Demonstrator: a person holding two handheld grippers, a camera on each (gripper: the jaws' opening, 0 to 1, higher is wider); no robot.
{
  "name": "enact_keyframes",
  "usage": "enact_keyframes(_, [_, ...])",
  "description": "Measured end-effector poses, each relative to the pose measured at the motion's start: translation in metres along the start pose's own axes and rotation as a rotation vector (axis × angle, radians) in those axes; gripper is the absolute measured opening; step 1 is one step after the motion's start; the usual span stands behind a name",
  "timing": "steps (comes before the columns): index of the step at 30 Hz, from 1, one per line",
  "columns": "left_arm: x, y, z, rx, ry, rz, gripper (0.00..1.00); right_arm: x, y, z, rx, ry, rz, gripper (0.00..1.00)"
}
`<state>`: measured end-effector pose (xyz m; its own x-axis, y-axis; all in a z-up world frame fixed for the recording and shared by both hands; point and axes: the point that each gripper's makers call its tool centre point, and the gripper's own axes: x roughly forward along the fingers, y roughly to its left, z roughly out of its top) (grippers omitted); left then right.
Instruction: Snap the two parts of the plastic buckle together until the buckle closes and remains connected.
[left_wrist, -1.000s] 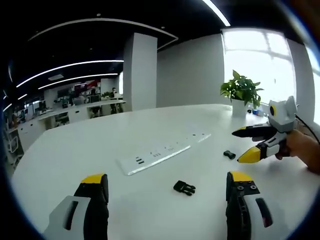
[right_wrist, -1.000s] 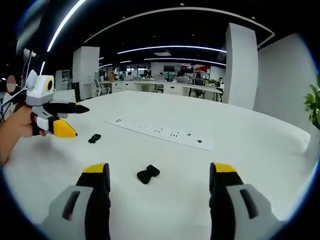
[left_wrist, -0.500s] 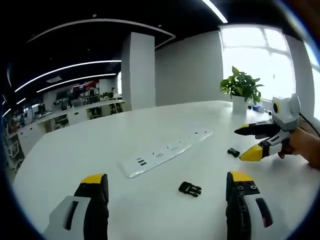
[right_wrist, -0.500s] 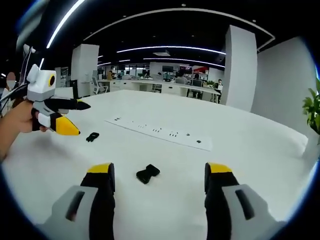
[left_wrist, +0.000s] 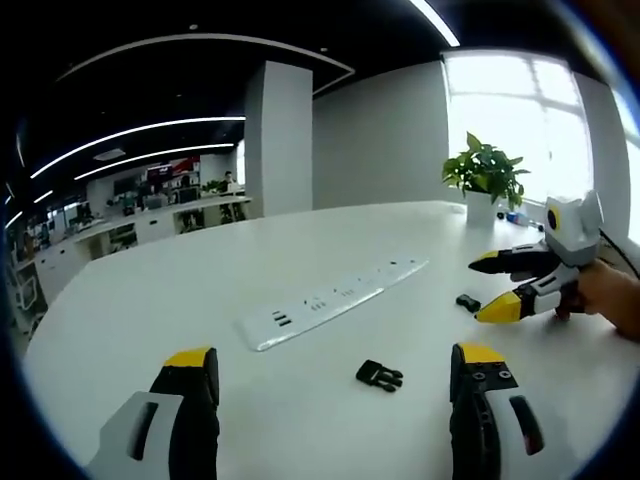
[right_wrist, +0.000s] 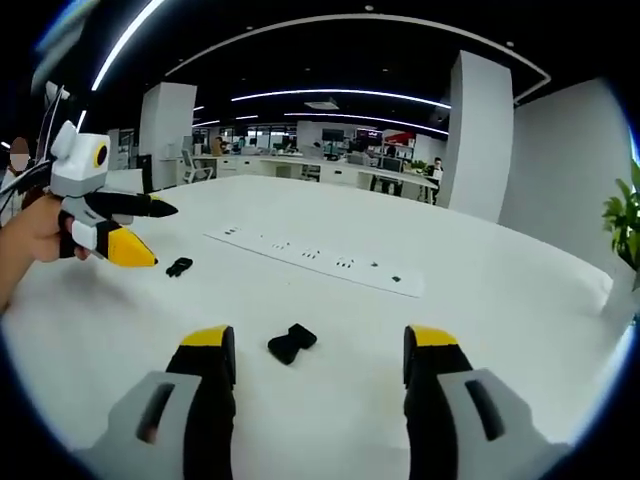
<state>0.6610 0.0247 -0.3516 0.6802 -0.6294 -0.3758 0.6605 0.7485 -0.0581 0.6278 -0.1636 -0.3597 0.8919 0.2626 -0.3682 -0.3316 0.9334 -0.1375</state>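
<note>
Both tongs hang open and empty over the white table. The left gripper has one buckle half lying between its jaws. The right gripper has the other buckle half between its jaws, in front of a white power strip.

A long white power strip lies flat on the white table; the right gripper view shows the same strip running across the middle of the tabletop. Beyond the strip's far end, a green potted plant stands at the table's edge before a bright window. Behind the strip rises a white square pillar, and past it stretch rows of office desks under long ceiling light strips
</note>
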Motion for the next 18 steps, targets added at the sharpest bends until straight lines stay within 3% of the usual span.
enact_keyframes(18, [0.0007,0.0033,0.0001,-0.005,0.001,-0.001,0.97,-0.0009,-0.0075,-0.0048,-0.011,0.021,-0.024,0.61])
